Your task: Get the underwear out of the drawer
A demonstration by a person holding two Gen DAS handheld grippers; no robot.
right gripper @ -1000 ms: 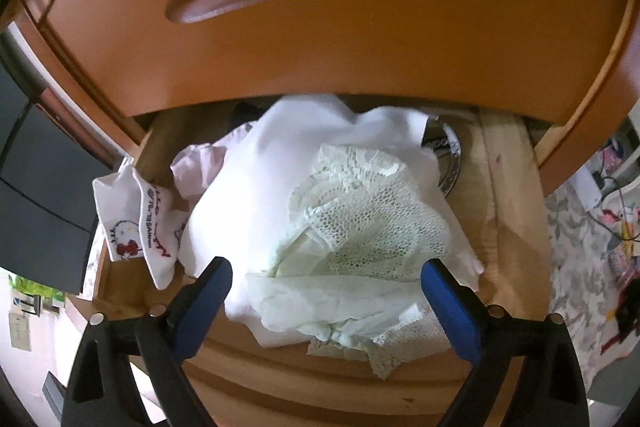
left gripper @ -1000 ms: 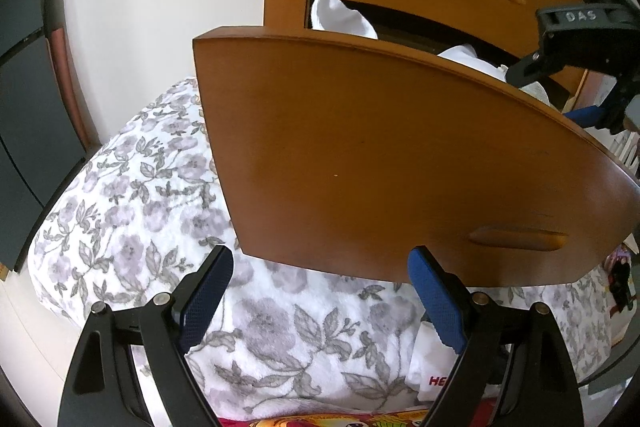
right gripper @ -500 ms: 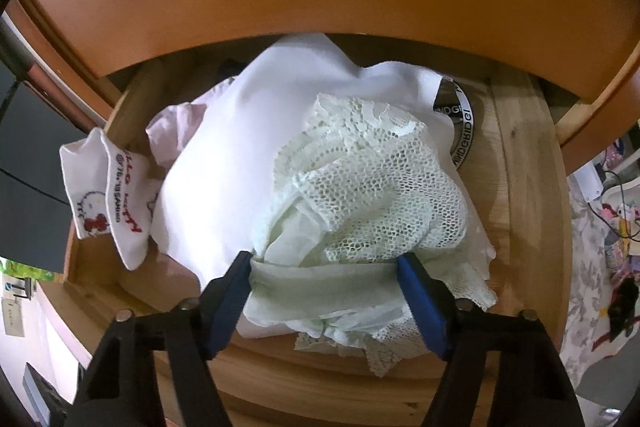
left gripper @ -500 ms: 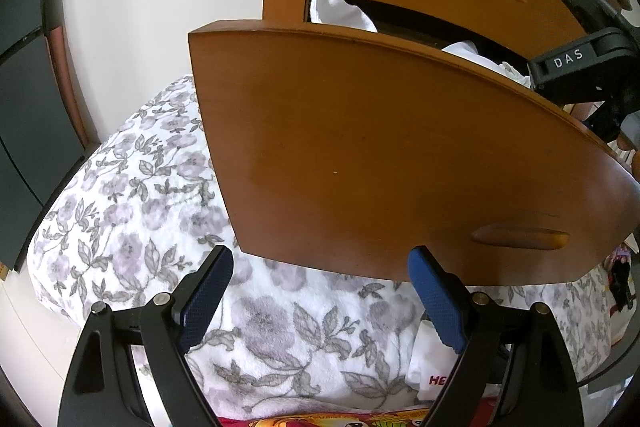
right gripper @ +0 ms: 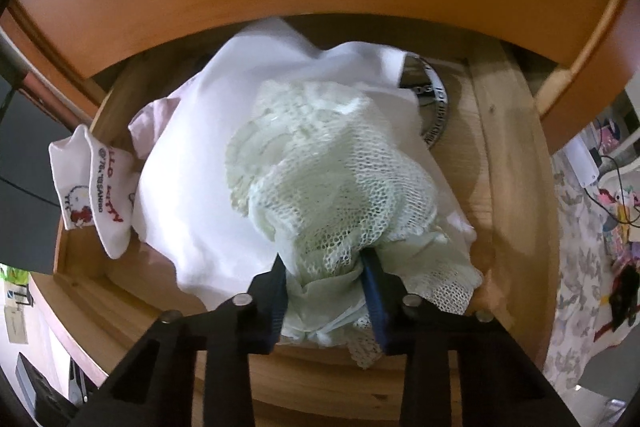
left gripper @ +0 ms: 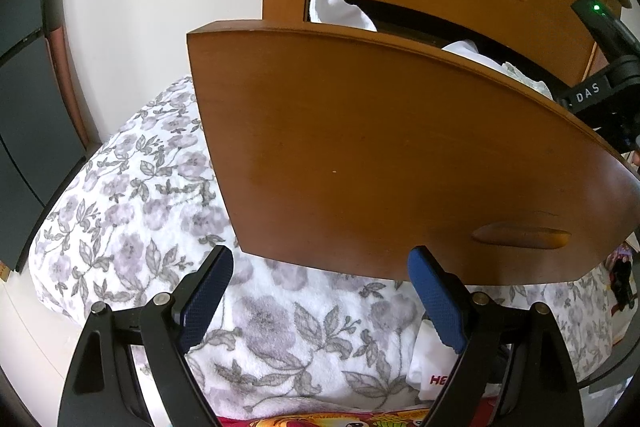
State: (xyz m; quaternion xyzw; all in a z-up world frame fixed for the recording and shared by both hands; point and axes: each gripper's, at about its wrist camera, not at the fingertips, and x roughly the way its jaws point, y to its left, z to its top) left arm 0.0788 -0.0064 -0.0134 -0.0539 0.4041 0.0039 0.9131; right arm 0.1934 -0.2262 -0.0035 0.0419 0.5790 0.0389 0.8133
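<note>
**Right claw pinching lace underwear in open drawer**

Drawer pulled out. Lace underwear tops the white pile. Right gripper jaws closing, fabric bunched between them. Left gripper spread wide, empty. Risk: white garment underneath snags, lifts too.

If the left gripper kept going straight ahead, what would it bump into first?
Probably the open drawer's wooden front. The left gripper points at its lower edge, with the flowery blanket just below, though depth is hard to judge.
</note>
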